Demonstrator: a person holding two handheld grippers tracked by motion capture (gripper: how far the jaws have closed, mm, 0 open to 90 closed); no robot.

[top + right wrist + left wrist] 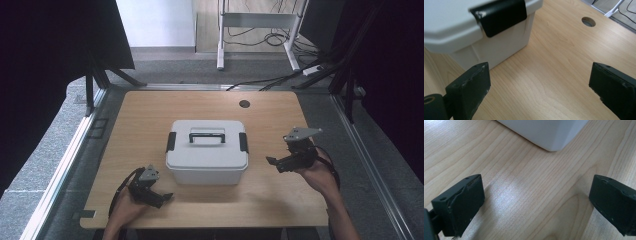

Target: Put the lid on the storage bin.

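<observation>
A: Table (150, 107) carries one grey storage box (207, 152), centred, lid on, both black side latches (243, 142) down.

B: Tongs?

A: Left tongs (161, 196) released, low by the box's near-left corner. Right tongs (272, 161) released, facing the right latch, likely positioned to unclip it.

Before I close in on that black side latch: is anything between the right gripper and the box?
Nothing: in the right gripper view, bare table separates the open right gripper from the grey box.
</observation>
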